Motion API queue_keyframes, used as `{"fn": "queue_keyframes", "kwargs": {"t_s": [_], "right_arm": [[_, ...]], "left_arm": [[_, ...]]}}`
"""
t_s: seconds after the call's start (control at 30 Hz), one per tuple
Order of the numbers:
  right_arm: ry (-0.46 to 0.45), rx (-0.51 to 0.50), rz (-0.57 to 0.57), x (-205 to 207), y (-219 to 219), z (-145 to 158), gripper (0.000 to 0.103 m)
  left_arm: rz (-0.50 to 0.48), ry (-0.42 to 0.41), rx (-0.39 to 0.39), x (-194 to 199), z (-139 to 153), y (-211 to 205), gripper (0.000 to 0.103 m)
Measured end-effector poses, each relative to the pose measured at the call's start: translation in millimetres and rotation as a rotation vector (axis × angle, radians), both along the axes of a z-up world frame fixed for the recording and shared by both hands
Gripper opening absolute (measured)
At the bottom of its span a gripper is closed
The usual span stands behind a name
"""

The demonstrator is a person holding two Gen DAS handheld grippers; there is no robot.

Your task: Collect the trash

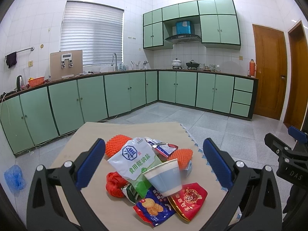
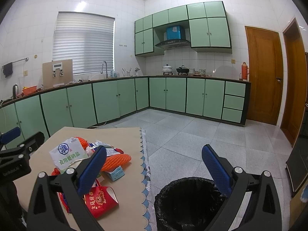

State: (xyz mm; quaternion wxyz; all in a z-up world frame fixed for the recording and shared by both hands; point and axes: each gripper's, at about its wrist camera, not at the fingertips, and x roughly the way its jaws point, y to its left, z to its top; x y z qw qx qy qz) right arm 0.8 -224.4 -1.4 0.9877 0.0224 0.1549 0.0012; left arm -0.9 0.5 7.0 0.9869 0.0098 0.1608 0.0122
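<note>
Blue-padded fingers of the left gripper frame the left wrist view, spread wide apart and holding nothing, poised over the trash pile on the beige table. Taking the paper cup as landmark: left of it lies a crumpled red plastic bag; leaning against its left side is a white-and-green salt bag; behind that bag sits an orange foam net. Just in front of the cup lies a blue-and-red cracker packet, and to its front right a red printed envelope, which the cup partly overlaps. Behind the cup are a small red wrapper and a second orange foam net. Far right of the cup, off the table edge, part of the right gripper is visible. In the right wrist view, that gripper's fingers also stand wide apart and empty; its left finger overlaps the pile, while a black-lined trash bin stands on the floor just beside the table, well right of the cup's pile.
</note>
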Motion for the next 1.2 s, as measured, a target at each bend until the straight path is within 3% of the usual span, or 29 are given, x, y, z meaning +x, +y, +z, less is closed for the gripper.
{"fn": "queue_keyframes", "kwargs": {"t_s": [1.2], "right_arm": [[-0.007,0.008,-0.007,-2.2,-2.0,-0.2,0.097]], "left_arm": [[0.0,0.0,0.002,-0.5,-2.7,0.4,0.098]]}}
